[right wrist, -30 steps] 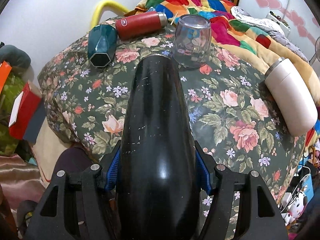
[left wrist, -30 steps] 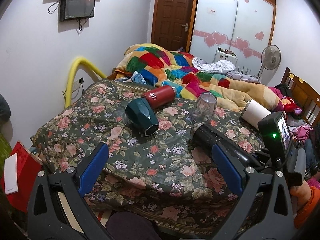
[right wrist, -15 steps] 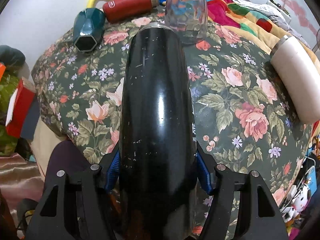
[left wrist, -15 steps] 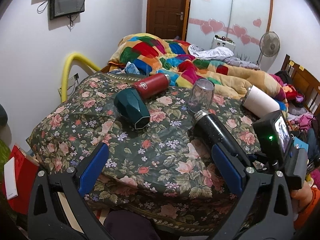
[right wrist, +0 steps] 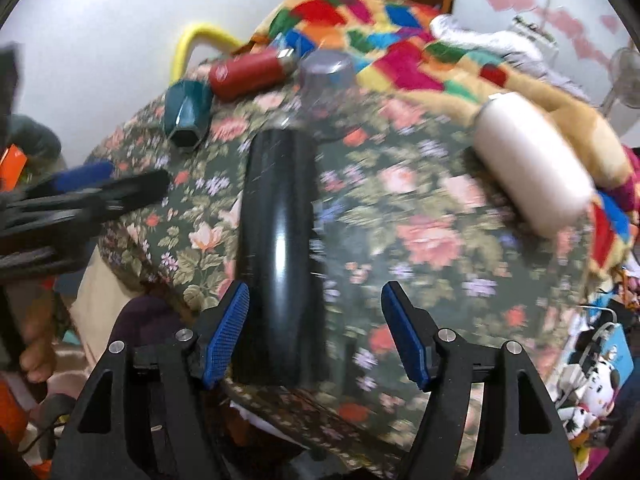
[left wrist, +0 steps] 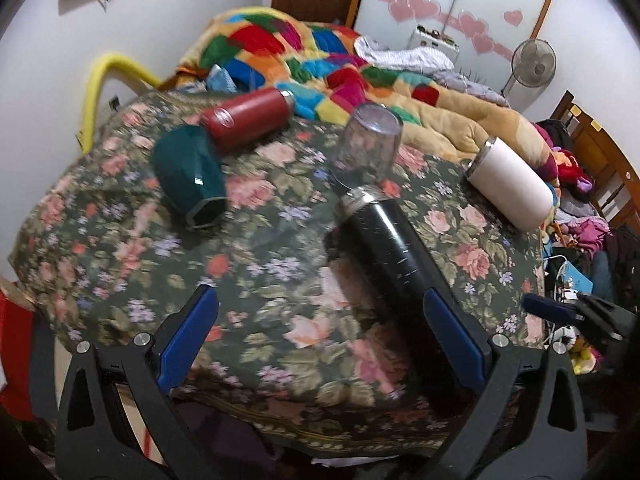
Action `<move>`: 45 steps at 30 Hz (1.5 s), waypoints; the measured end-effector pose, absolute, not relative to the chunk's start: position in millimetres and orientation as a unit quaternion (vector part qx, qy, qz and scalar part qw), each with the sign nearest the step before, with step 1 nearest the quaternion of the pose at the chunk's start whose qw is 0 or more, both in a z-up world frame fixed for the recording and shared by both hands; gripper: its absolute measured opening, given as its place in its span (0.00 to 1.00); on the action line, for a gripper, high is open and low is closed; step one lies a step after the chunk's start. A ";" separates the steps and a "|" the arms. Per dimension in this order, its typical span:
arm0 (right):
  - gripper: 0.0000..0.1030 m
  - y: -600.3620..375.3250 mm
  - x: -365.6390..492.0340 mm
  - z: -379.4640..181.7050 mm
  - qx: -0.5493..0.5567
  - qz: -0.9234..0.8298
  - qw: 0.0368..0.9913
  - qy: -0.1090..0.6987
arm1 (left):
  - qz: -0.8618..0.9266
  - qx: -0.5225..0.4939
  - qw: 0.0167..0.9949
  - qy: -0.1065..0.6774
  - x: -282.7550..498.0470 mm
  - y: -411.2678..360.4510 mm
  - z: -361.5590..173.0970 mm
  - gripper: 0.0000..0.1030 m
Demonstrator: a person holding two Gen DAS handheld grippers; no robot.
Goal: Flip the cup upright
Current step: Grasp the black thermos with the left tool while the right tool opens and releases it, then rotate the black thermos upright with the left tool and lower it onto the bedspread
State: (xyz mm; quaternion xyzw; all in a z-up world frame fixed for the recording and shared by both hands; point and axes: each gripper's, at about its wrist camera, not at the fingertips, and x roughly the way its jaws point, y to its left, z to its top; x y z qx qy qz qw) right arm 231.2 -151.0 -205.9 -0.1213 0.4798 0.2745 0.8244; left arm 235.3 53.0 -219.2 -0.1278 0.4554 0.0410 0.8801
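Note:
A tall black cup [left wrist: 390, 256] lies on its side on the floral cloth [left wrist: 260, 288], its steel rim pointing away; it also shows in the right wrist view [right wrist: 278, 256]. My right gripper [right wrist: 316, 334] is open, its blue pads either side of the cup's near end and apart from it. My left gripper [left wrist: 320, 332] is open and empty above the cloth's front edge, with the black cup by its right pad. A clear glass [left wrist: 370, 142] stands mouth-down just beyond the black cup.
A dark green faceted cup [left wrist: 196, 176], a red flask [left wrist: 248, 118] and a white tumbler [left wrist: 510, 180] lie on their sides on the cloth. A patchwork quilt [left wrist: 320, 60] is heaped behind. The left gripper shows at the left of the right wrist view [right wrist: 80, 196].
My right gripper has opened and let go of the black cup, which now lies on the cloth. The right gripper has drawn back. The left gripper has shifted forward and tilted down.

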 end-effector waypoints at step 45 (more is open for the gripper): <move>0.71 -237.1 185.4 -130.7 -0.045 0.183 0.921 0.342 | -0.025 -0.032 0.914 0.405 258.7 -22.1 -158.8 0.62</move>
